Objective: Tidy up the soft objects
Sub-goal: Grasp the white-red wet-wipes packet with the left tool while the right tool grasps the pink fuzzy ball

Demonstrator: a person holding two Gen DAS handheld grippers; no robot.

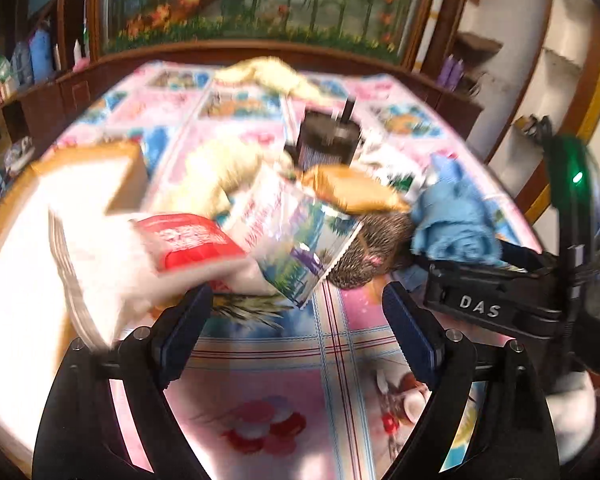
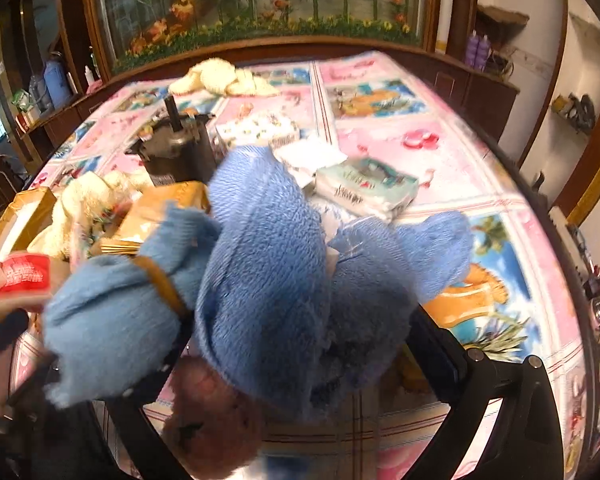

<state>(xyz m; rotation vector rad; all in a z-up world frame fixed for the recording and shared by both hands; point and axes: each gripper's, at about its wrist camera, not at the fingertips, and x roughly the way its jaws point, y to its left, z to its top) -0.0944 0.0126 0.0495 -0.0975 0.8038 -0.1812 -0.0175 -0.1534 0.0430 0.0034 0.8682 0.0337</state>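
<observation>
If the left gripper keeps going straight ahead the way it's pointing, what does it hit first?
Probably the crinkled printed packet, which overhangs the line between the open left gripper fingers. The brown bristly item lies just beyond it. The picture is blurred, so depth is uncertain.

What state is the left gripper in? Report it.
Open: the left gripper shows its two fingers spread wide over the tablecloth, with nothing between them.

Table with pink picture-print cloth [image 2: 400, 136]. On it: cream plush [image 2: 220, 76] far end, black cylinder [image 2: 176, 152] mid-left, tissue pack [image 2: 364, 188] centre, cardboard box [image 1: 96, 176] at left edge.
</observation>
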